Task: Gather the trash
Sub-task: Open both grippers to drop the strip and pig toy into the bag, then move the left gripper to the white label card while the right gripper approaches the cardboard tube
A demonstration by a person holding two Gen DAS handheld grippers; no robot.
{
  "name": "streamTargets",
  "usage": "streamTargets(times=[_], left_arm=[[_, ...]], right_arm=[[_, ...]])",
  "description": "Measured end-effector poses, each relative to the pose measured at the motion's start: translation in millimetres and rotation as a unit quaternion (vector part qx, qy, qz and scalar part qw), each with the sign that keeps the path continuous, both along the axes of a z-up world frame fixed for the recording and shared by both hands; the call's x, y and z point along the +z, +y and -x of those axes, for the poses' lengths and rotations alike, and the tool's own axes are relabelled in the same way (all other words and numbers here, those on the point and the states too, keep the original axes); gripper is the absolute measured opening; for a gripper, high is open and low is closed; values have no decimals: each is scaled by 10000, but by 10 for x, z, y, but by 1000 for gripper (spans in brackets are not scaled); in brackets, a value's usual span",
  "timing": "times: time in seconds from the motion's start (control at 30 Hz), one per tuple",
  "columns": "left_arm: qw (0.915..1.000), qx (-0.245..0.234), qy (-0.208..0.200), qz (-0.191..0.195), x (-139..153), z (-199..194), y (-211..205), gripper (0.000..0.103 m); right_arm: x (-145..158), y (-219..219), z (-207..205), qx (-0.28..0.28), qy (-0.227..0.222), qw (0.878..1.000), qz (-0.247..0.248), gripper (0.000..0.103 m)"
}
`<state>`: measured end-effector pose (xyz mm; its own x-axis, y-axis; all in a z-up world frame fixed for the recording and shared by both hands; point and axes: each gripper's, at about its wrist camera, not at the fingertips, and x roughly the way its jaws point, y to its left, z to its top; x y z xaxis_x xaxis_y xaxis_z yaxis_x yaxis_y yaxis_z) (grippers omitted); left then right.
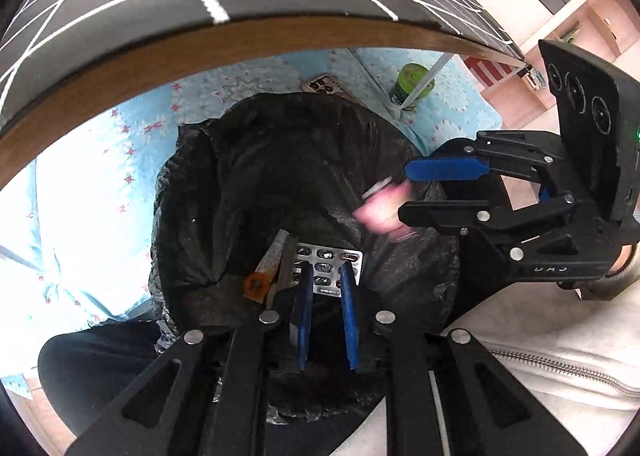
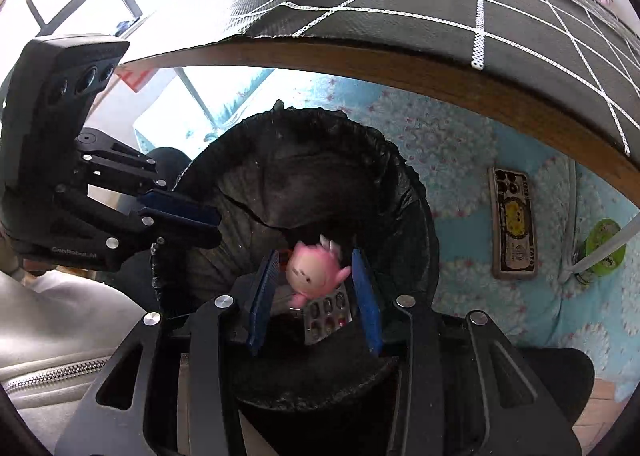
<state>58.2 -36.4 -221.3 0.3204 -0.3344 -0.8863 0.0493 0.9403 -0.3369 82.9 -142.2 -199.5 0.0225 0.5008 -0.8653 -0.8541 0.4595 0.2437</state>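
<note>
A bin lined with a black bag (image 1: 280, 159) (image 2: 320, 159) stands under the table edge, and both grippers point down into it. A pink toy figure (image 2: 316, 272) (image 1: 380, 207) is blurred between the blue pads of my right gripper (image 2: 315, 254) (image 1: 402, 191), with a gap showing at its side, so the pads do not press it. My left gripper (image 1: 327, 264) (image 2: 219, 227) has its pads a little apart with nothing between them. A silver blister pack (image 1: 320, 256) (image 2: 326, 316) and a tube with an orange cap (image 1: 260, 280) lie in the bin.
The table (image 1: 120, 67) with a black grid-lined cloth overhangs the bin. On the blue patterned mat (image 2: 460, 159) lie a phone case (image 2: 512, 223) and a green can (image 2: 602, 252) beside a white table leg (image 2: 600, 252). A person's pale zipped jacket (image 1: 540, 356) is close behind.
</note>
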Motion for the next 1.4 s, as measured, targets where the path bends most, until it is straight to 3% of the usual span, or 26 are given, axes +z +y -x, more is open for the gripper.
streamTargets(times=[0.17,0.23,0.27,0.93,1.4], left_arm=[[9998,83,-21,-171,75,24,-8,26],[9997,66,-137,-192,148,48,-18,47],[9995,58,-206,-227,188,62,-15,50],[9867,-51,-1468,-702,1182,342,-82,51],[9767,294,-1843,-1063,1524,92,301,51]], right_arm=[[56,-25,6,-25,-37,10000,-48,38],[86,-44,-9,-45,-63,9999,-87,38],[106,-50,-11,-50,-80,9999,-94,38],[829,-182,-45,-70,-560,9954,-771,38],[1128,-60,-288,-27,-880,9910,-1008,38]])
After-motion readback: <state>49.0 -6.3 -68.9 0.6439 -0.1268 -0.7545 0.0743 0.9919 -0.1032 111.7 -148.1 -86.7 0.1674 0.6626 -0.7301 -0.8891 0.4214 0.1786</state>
